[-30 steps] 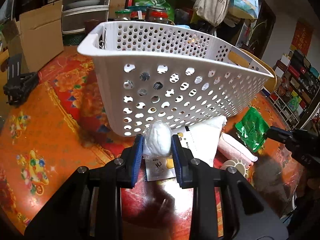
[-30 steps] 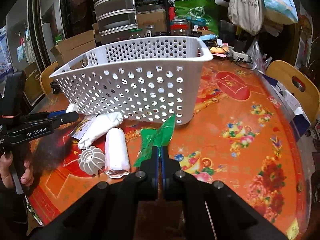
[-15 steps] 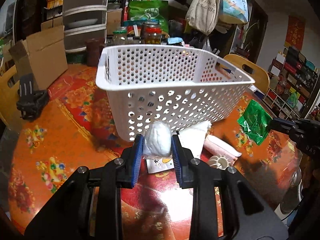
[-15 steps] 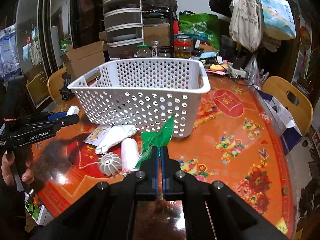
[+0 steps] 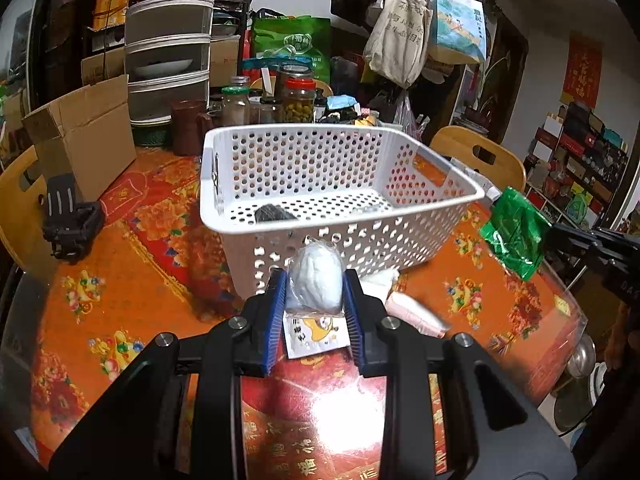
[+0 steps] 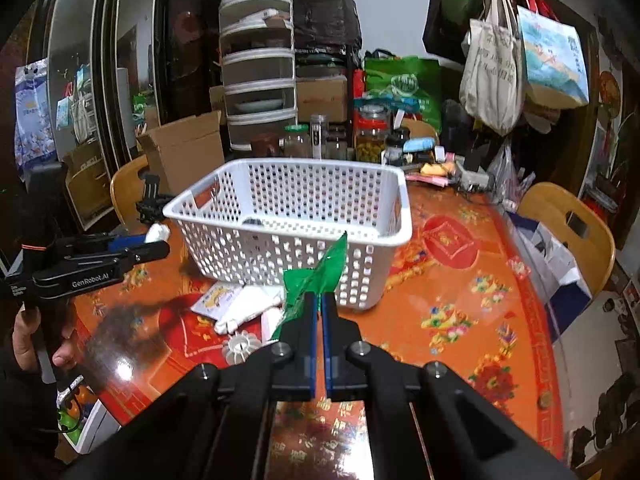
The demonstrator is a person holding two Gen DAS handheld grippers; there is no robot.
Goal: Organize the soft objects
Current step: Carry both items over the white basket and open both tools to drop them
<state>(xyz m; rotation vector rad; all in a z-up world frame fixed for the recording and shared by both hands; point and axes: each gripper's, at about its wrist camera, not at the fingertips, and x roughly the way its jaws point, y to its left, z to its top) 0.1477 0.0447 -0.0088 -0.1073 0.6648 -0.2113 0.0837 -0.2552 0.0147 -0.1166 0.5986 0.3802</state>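
We are seeing right gripper [image 6: 319,300] pinching green bag [image 6: 316,280] at six o'clock; white basket [image 6: 384,236] standing beyond, left gripper [image 6: 158,240] at nine o'clock.

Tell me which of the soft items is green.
The crinkly green bag, pinched in the right gripper near the basket. The left gripper holds a white bundle; the rest on the table are white or pink.
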